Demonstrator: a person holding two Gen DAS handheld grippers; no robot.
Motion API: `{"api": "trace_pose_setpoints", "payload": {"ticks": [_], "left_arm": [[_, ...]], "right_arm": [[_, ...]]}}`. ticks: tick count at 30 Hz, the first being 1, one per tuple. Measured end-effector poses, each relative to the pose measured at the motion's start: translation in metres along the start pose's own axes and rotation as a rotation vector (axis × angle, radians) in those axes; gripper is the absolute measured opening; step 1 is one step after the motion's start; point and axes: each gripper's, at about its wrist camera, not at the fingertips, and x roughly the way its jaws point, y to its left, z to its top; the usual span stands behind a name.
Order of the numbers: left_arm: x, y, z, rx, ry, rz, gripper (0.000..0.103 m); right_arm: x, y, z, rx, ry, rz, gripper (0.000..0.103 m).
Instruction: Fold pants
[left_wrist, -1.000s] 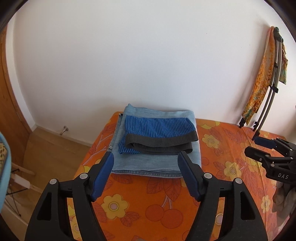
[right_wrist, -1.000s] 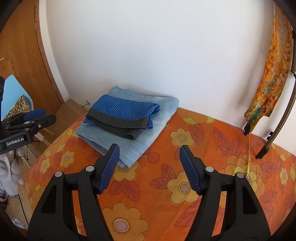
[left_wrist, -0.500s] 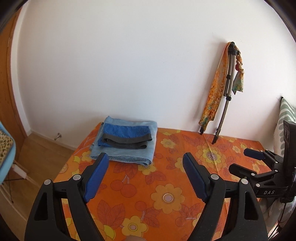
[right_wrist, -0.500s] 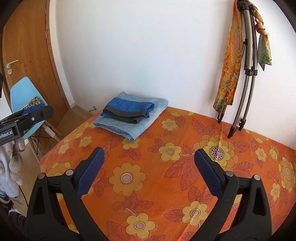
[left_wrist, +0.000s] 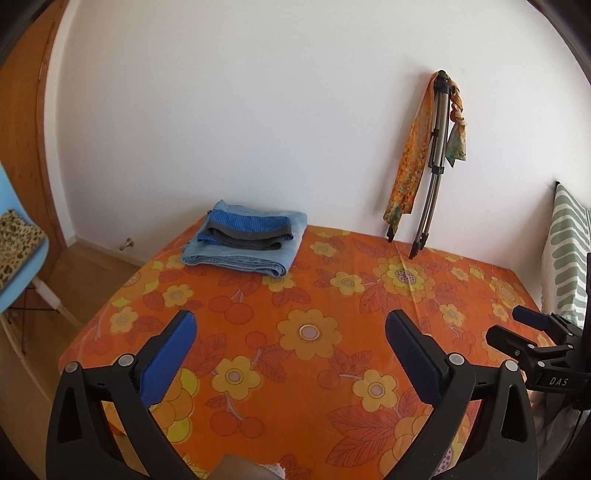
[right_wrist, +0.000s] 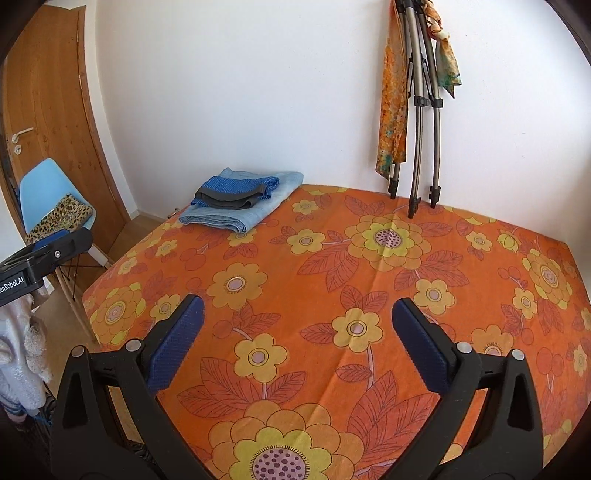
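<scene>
A white-walled room holds a bed covered by an orange floral bedspread (right_wrist: 369, 258), which fills the lower half of both wrist views. A folded metal tripod draped with orange patterned scarves (right_wrist: 417, 110) leans on the wall at upper right, and a wooden door (right_wrist: 48, 110) and a pale blue plastic chair (right_wrist: 51, 192) sit at the left edge.

The left claw (left_wrist: 291, 339) and the right claw (right_wrist: 297, 325) occupy the bottom of their own frames. The jaws of both are opening, already spread wide, with only bare bedspread between the blue pads (right_wrist: 177, 339).

The folded light blue denim pants (right_wrist: 243, 210) lie at the bed's far left corner, in the upper left of the frame, well apart from both claws, with a folded blue striped garment with a dark grey band (right_wrist: 236, 192) stacked on top.

The pile looks neat and finished, so the step in hand appears to be clearing away from it. Doing that well means keeping both claws wide and off the fabric, so nothing snags or drags the stack out of square.
</scene>
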Motion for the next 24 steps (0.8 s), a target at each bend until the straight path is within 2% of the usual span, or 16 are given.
{"api": "trace_pose_setpoints", "payload": {"ticks": [4, 8, 16, 24], "left_arm": [[0.007, -0.005, -0.016, 0.036, 0.032, 0.012, 0.102], [0.006, -0.010, -0.024, 0.084, 0.031, 0.027, 0.102], [0.003, -0.013, -0.018, 0.067, 0.015, 0.013, 0.102], [0.006, -0.015, -0.020, 0.068, 0.028, 0.008, 0.102]], "right_arm": [[-0.002, -0.003, -0.012, 0.002, 0.000, -0.005, 0.103], [0.001, 0.003, -0.022, -0.021, 0.038, 0.014, 0.103], [0.000, 0.021, -0.030, -0.077, 0.028, 0.018, 0.103], [0.007, 0.027, -0.038, -0.102, 0.056, 0.017, 0.103]]}}
